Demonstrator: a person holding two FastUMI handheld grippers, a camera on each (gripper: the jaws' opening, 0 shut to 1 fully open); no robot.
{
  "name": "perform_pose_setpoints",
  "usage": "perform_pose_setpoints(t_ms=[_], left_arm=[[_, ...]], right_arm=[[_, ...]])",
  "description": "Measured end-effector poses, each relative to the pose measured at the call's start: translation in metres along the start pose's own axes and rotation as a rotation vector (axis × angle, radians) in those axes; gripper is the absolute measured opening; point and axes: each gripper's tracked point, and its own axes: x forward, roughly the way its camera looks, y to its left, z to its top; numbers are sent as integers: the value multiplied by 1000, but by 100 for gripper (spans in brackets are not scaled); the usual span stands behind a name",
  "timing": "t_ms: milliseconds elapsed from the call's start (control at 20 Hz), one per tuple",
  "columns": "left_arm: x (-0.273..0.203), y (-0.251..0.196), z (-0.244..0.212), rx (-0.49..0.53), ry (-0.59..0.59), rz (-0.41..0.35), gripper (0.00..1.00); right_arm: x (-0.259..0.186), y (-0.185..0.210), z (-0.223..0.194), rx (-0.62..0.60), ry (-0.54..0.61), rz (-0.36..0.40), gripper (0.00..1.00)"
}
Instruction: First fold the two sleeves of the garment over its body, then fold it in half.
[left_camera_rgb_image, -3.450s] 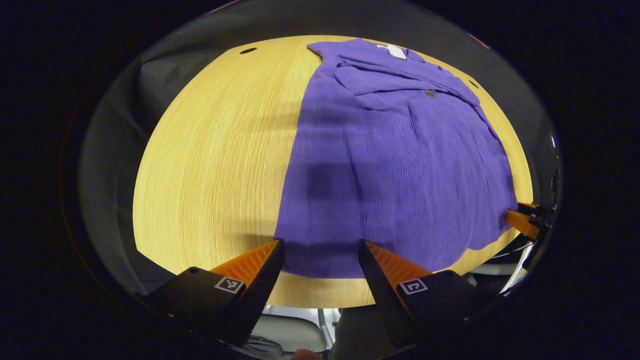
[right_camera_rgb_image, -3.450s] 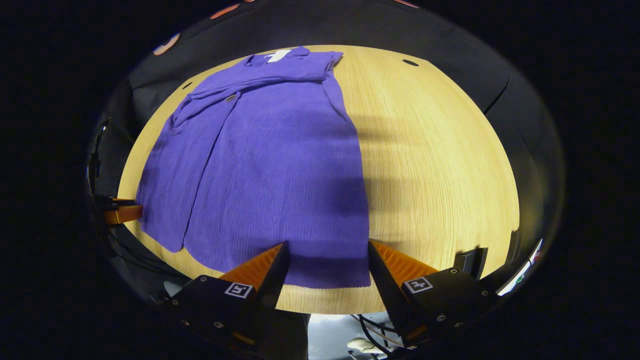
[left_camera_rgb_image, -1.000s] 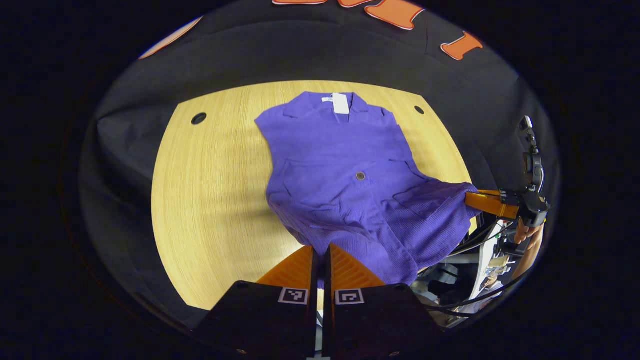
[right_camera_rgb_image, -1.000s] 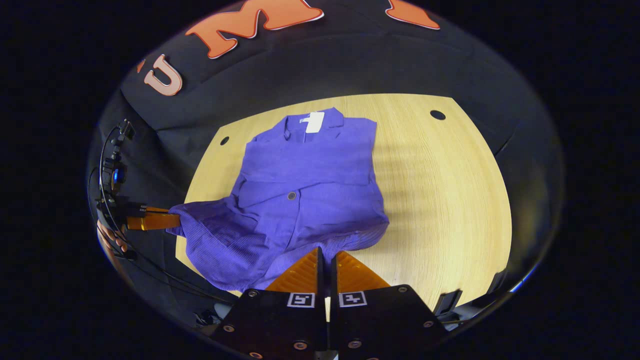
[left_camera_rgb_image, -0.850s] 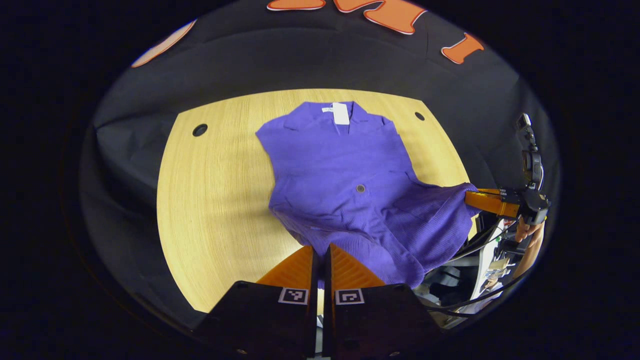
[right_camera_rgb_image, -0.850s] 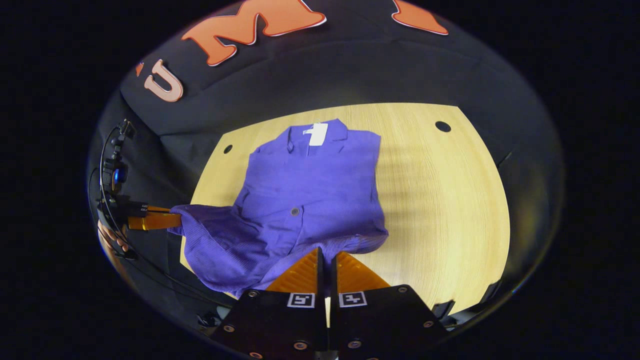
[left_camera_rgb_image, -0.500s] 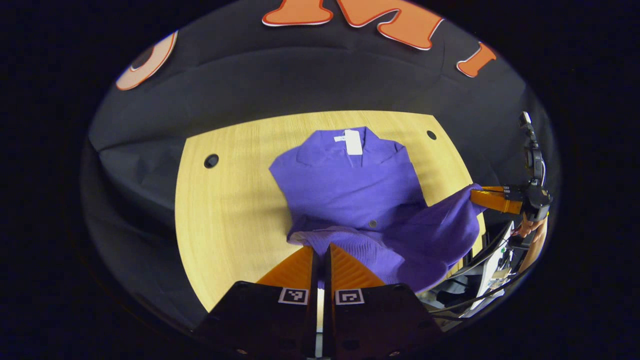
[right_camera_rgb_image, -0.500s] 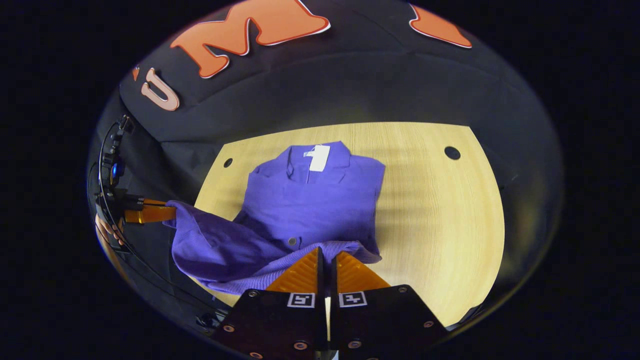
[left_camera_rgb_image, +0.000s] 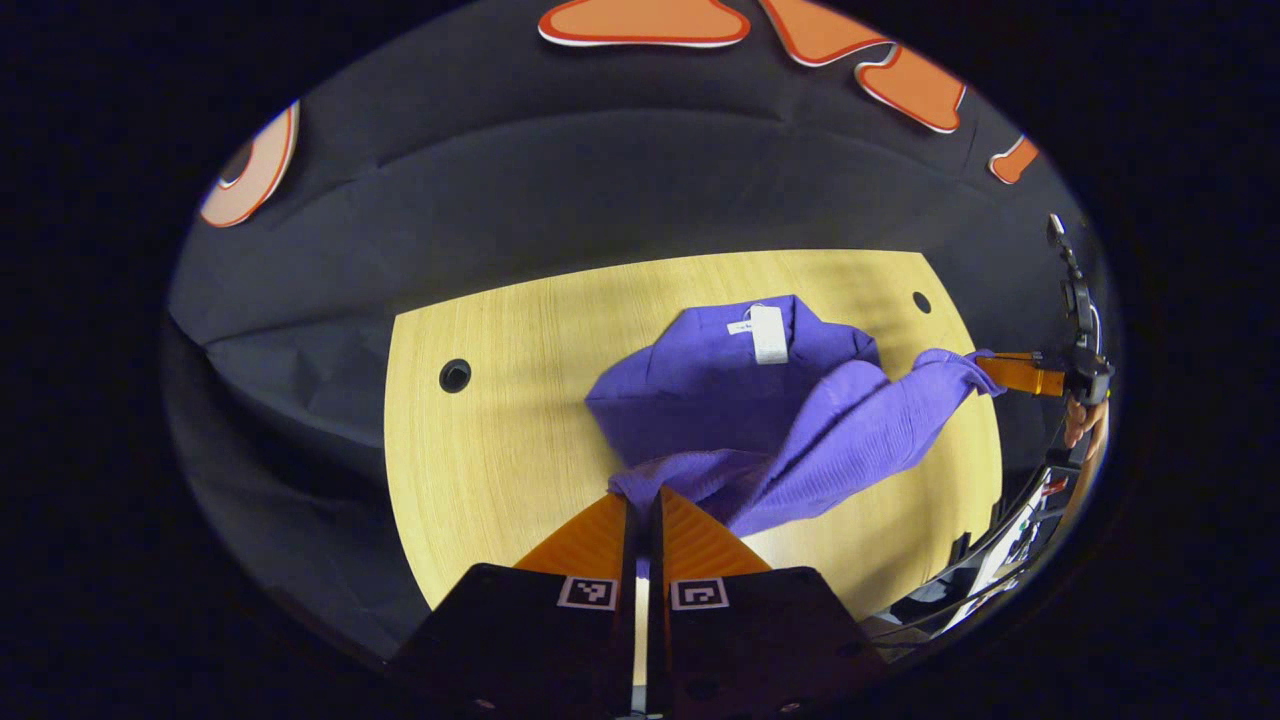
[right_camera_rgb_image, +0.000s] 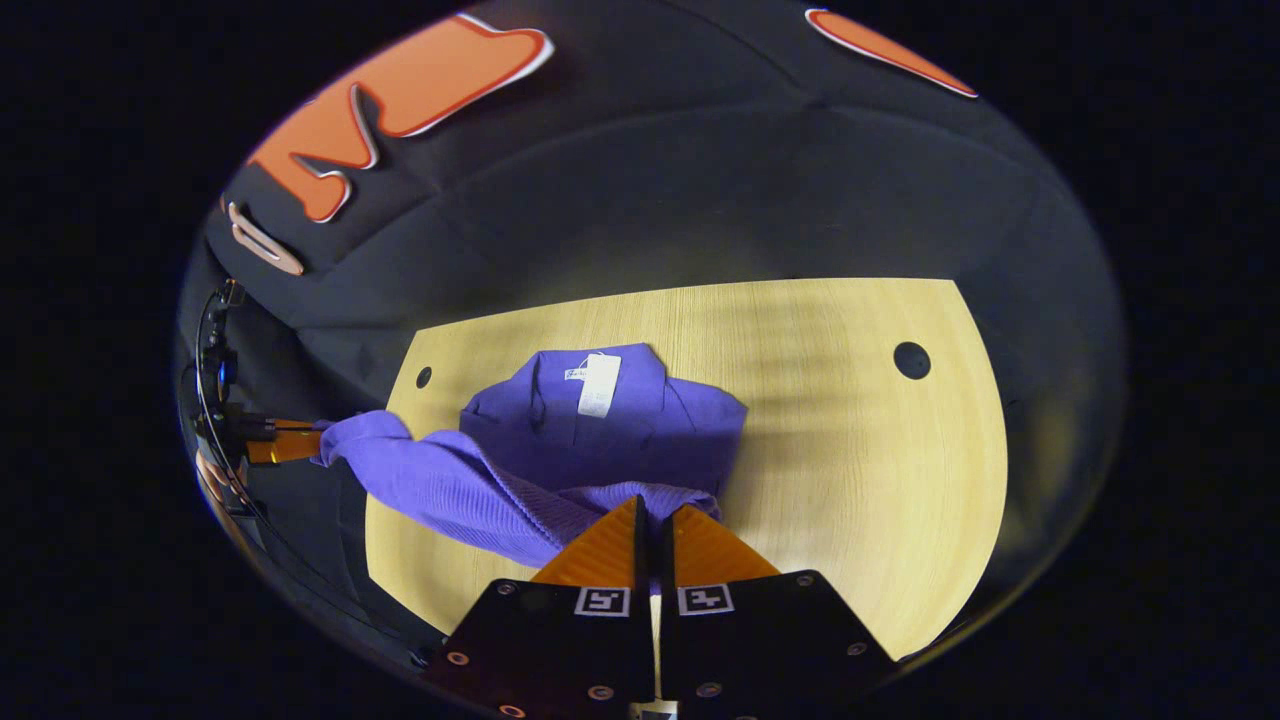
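In the left gripper view, the left gripper (left_camera_rgb_image: 641, 500) at 6 o'clock is clamped on the hem of the purple garment (left_camera_rgb_image: 730, 395), whose collar end rests on the wooden table (left_camera_rgb_image: 480, 440) while the hem stretches toward 3 o'clock. There the other gripper pinches the far hem corner. In the right gripper view, the right gripper (right_camera_rgb_image: 655, 515) at 6 o'clock is likewise clamped on the hem, held above the table.
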Motion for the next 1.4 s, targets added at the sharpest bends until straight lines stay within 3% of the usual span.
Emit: perform_pose_setpoints(t_ms=[350,550,650,700,800,900,950,1050,1100,1150,1200,1250,1300,1400], left_arm=[[66,26,34,-56,-12,72,6],[101,36,56,-92,-96,127,8],[107,49,73,-97,-169,193,14],[107,60,86,-86,-228,246,31],[99,68,104,-78,-316,303,40],[97,64,104,-80,-339,313,46],[95,63,102,-96,-348,315,48],[87,61,103,-140,-384,295,50],[84,61,105,-163,-403,280,52],[80,60,106,-187,-424,270,53],[78,56,106,-210,-448,259,59],[76,49,103,-226,-469,248,65],[71,43,101,-239,-497,235,79],[52,39,97,-250,-556,212,86]], right_arm=[[72,-16,29,43,56,16,3],[106,-27,45,117,41,13,4],[116,-37,59,178,-7,-7,7],[119,-39,67,199,-36,-9,8],[121,-43,78,221,-85,-6,13],[117,-49,88,236,-123,-13,21],[113,-56,92,247,-140,-23,34],[106,-62,97,261,-166,-27,48],[101,-66,97,255,-174,-33,49],[95,-72,96,236,-181,-48,65],[88,-75,97,215,-204,-59,56],[80,-74,96,193,-220,-70,62],[74,-70,95,173,-245,-68,64],[55,-60,89,135,-281,-68,74]])
